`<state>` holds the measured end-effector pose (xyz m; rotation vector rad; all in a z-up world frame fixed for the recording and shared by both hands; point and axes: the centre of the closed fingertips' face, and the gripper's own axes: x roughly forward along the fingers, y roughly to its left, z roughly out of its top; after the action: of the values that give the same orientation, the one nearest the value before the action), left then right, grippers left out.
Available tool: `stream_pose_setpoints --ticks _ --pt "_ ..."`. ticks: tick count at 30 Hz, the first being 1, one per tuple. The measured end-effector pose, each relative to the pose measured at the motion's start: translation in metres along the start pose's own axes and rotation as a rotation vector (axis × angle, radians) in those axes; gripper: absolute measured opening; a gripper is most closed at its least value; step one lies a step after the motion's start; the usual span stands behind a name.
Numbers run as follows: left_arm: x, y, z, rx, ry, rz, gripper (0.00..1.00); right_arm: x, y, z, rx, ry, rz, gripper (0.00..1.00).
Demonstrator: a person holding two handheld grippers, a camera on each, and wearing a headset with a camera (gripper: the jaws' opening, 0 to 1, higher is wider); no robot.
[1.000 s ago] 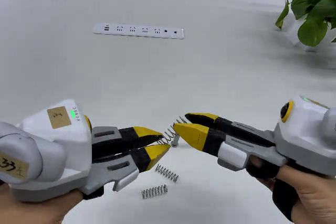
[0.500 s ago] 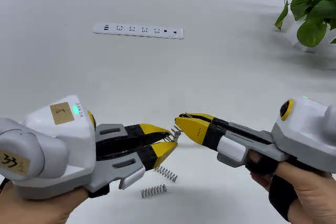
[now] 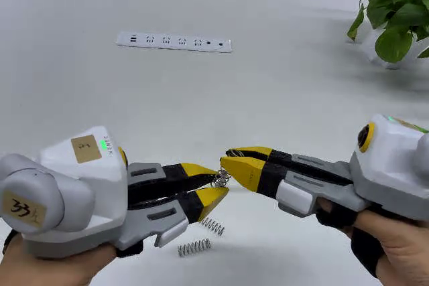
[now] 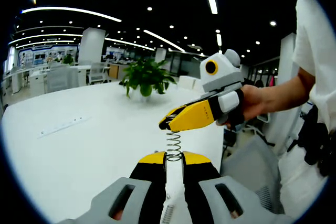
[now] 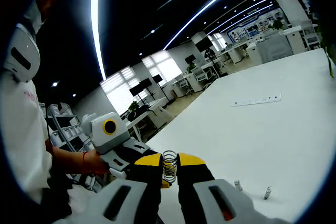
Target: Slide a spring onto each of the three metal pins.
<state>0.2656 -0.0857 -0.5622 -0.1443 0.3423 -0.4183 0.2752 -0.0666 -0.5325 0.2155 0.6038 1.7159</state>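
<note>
A small coil spring hangs between my two grippers above the white table. My right gripper is shut on its upper end, and the coil stands between its yellow tips. My left gripper comes in from the left, and its jaws pinch the lower end of the spring. I cannot tell whether a pin sits inside the coil. Two short metal pins stand on the table. Two loose springs lie on the table under the grippers.
A white power strip lies at the far side of the table. A green potted plant stands at the far right corner. A person's hands hold both grippers low at the near edge.
The left gripper has moved right and slightly up to meet the spring held by the right gripper, and its tips now close on the spring's lower end.
</note>
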Motion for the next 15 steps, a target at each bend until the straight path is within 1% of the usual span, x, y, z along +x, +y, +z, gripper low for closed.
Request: stream_pose_setpoints --ticks 7,15 --pt "0.0012 -0.0019 -0.0013 0.005 0.01 -0.007 0.11 0.0016 0.0075 -0.001 -0.082 0.038 0.007 0.11" --pt "0.0021 -0.0034 -0.0017 0.006 0.013 -0.012 0.11 0.0007 0.0106 -0.0019 -0.172 0.075 0.005 0.11"
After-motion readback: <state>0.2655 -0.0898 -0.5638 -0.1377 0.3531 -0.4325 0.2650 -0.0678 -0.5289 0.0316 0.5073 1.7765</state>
